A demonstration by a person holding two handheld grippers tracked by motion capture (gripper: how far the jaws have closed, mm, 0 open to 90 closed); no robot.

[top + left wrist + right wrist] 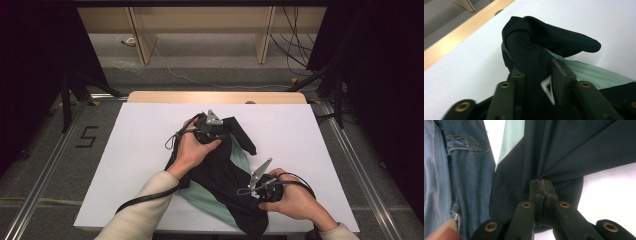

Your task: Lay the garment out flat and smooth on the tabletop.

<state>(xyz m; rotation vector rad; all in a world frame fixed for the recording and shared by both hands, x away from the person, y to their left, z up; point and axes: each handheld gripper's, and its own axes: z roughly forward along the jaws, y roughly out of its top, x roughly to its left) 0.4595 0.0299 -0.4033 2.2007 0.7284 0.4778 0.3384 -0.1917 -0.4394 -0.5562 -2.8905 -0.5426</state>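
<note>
The right hand-held gripper (250,186) sits nearest, at the near right of the white table (140,150). Its jaws are pressed together on a pinch of dark cloth; in the right gripper view the pads meet with a thin fold of the black garment (574,147) bunched between them, and creases fan out from that spot. The right hand (292,200) wraps the body of this hand-held gripper from the right, knuckles up, with the forearm coming in from the near right corner and the cable looping beside the wrist. In the right gripper view blue denim (466,170) hangs at the left edge, just beside the garment.

The black garment (225,175) lies crumpled across the middle of the table, running from the near edge towards the centre, with a pale green lining (205,197) showing beneath it on the near left side and again along its right side.

Farther off, near the table's centre, the left hand-held gripper (220,131) rests on the far end of the garment. Its jaws stand part spread, with a rolled fold of black cloth (529,65) lying between them; a white triangle mark (548,88) shows on that cloth. Whether the pads press on it I cannot tell. The left hand (192,147) grips the tool from the near side, its cream sleeve (145,210) reaching diagonally from the near left.
</note>
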